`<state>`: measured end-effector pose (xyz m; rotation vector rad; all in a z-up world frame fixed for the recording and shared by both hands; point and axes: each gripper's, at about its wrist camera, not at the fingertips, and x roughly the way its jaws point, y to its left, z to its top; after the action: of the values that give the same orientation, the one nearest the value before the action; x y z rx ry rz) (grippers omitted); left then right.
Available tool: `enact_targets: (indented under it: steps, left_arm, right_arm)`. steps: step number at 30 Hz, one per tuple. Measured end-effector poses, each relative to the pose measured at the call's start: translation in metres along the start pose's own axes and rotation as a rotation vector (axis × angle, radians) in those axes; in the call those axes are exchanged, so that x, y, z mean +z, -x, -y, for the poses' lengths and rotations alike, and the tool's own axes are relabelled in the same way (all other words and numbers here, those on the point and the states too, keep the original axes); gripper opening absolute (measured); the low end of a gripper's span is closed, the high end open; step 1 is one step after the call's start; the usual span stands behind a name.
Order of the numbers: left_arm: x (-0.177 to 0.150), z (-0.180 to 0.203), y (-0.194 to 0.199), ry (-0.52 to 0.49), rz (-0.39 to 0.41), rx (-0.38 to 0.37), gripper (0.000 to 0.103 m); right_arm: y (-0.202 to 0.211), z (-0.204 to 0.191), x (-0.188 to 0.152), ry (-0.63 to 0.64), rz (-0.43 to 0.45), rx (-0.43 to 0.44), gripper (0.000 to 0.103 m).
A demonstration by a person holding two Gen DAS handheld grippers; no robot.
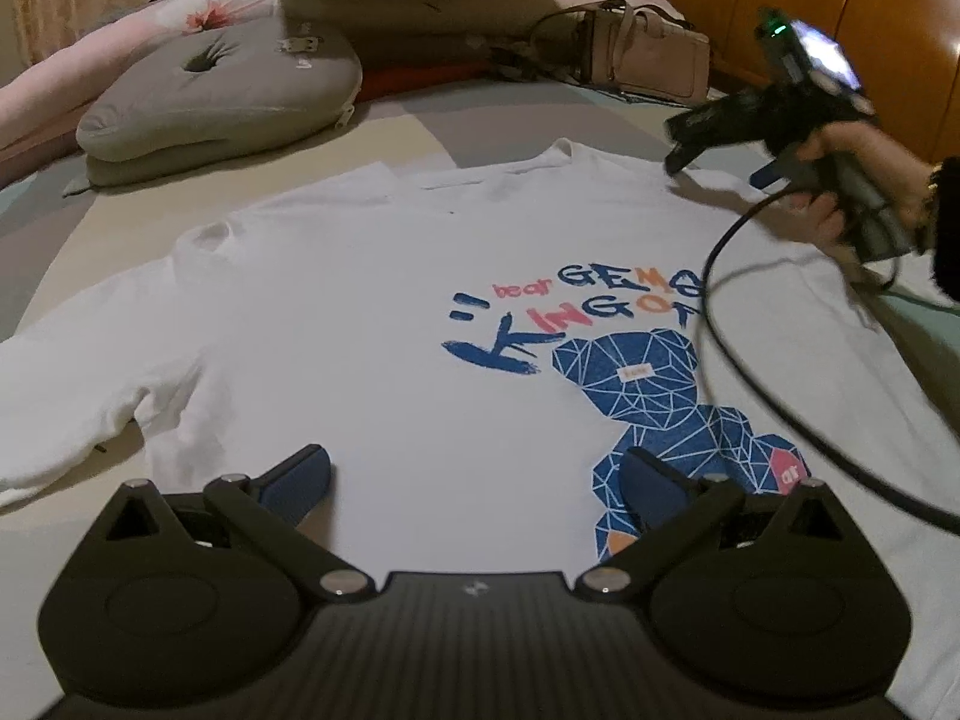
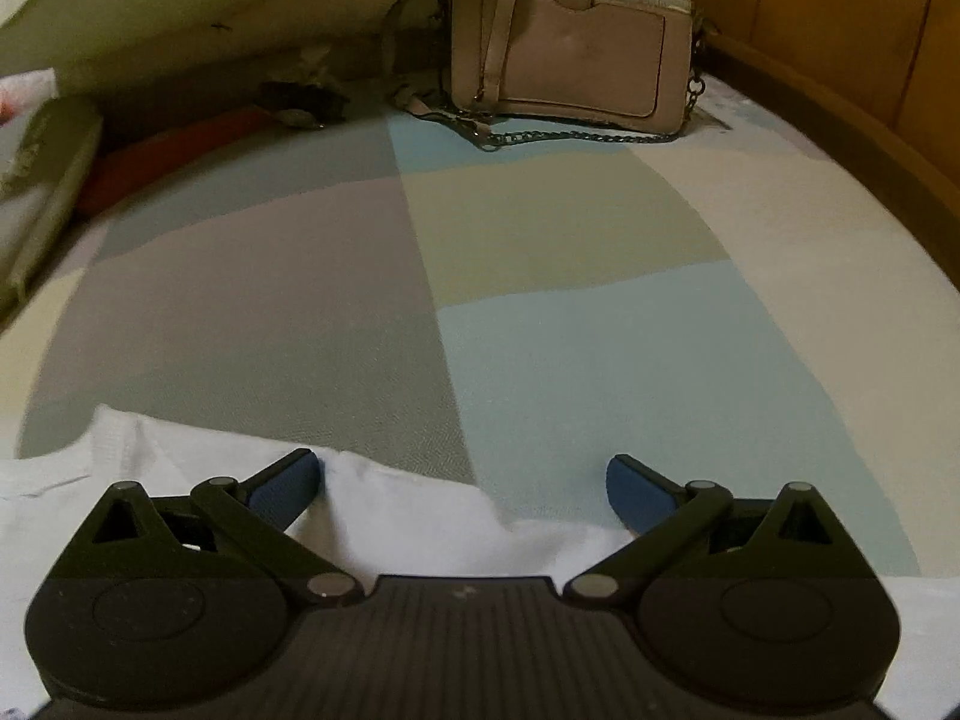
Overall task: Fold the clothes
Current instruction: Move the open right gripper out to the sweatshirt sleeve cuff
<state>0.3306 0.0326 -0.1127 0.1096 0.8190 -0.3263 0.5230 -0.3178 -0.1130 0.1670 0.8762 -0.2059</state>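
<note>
Only through the left wrist camera did we see the white cotton T-shirt with a blue geometric bear print (image 1: 372, 312) spread flat across the middle of the frame, our left gripper (image 1: 474, 483) released wide above its lower part. The right wrist view caught merely a white edge of that shirt at lower left, beneath our right gripper (image 2: 465, 480), jaws likewise spread and grasping nothing. In the left view the right gripper appeared at upper right, held by a hand (image 1: 840, 180), its black cable (image 1: 720, 324) looping across the print. Behind lay a beige leather handbag with a chain strap (image 2: 570, 54) and a grey tufted cushion (image 1: 222, 96). The pastel patchwork bedsheet (image 2: 540, 276) met a wooden headboard (image 2: 840, 30).
</note>
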Motion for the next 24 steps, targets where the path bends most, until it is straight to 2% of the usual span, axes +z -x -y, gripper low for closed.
enact_targets:
  steps: [3, 5, 8, 10, 15, 18, 21, 24]
  left_arm:
    - [0.0, -0.001, 0.001, 0.004, 0.001, -0.003, 0.102]
    - [0.0, -0.001, 0.0, 0.002, -0.003, 0.002, 0.102]
    - [-0.001, 0.001, 0.0, -0.007, -0.003, 0.009, 0.102]
    - [-0.001, 0.001, 0.0, -0.008, -0.002, 0.008, 0.102]
    - [-0.001, -0.002, -0.003, -0.002, 0.002, -0.002, 0.102]
    - [-0.001, -0.001, -0.003, -0.005, 0.003, 0.0, 0.102]
    - [-0.001, -0.001, -0.003, -0.007, 0.0, 0.002, 0.102]
    - [-0.001, -0.001, -0.002, -0.004, -0.004, 0.005, 0.102]
  right_arm:
    - [0.028, 0.006, 0.0, -0.012, -0.009, 0.0, 0.103]
    - [0.04, 0.01, -0.007, -0.02, -0.051, -0.033, 0.103]
    - [0.028, 0.023, -0.021, -0.039, -0.147, -0.098, 0.103]
    - [0.012, 0.029, -0.027, -0.047, -0.165, -0.114, 0.103]
    - [-0.011, 0.026, -0.009, -0.032, -0.065, -0.118, 0.103]
    - [-0.015, 0.031, -0.001, -0.041, -0.033, -0.098, 0.103]
    - [0.003, 0.03, -0.002, -0.008, -0.016, -0.051, 0.103]
    - [0.05, 0.023, -0.017, 0.062, 0.041, 0.083, 0.103]
